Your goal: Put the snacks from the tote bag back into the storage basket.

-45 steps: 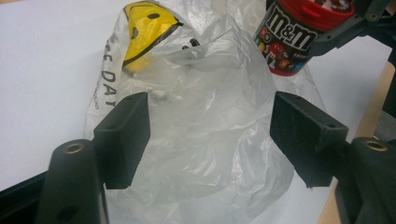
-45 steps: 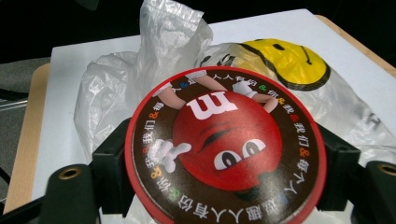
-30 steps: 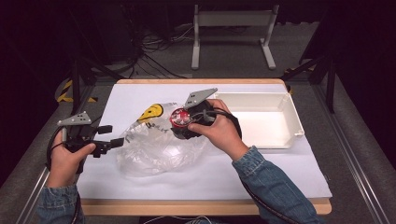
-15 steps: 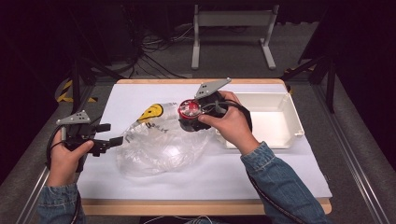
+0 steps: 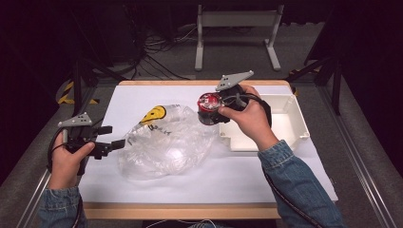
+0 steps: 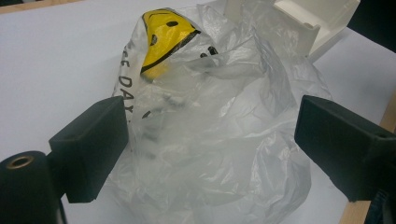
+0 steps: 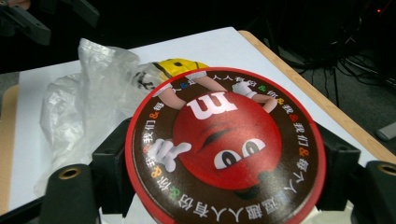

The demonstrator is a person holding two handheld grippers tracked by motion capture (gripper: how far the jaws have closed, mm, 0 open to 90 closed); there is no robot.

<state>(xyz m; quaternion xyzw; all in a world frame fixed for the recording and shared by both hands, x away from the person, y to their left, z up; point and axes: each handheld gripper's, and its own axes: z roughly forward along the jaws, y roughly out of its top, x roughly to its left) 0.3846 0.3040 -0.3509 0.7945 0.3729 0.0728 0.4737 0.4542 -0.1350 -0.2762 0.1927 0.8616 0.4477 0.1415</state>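
Round tin: round red-and-brown candy tin with a cartoon face on its lid (image 5: 209, 107), clamped in the right gripper (image 5: 219, 108), lifted above the counter between the bag and the tray.
Right jaws: partly closed, pressing on opposite sides of the tin's rim (image 7: 223, 148); lid facing the gripper camera.
Handling of tin: judged stiff and smooth-walled, likely light; sides possibly slippery, so best gripped straight across the widest part, as now, kept level to avoid twisting out.
Plastic bag: crumpled clear plastic bag with a yellow smiley print (image 5: 166, 142), lying slack on the white counter (image 5: 199, 175), near centre, left of the tin.
Handling of bag: judged very light, limp, crinkly; best pinched at a fold or the mouth edge, not the billowing middle.
Left jaws: left gripper (image 5: 114, 143) at the bag's left edge, having just been opening, now wide apart; film in front of them (image 6: 210, 154), nothing pressed.
Tray: empty white rectangular plastic tray (image 5: 294, 124), far right of the counter, just right of the tin.
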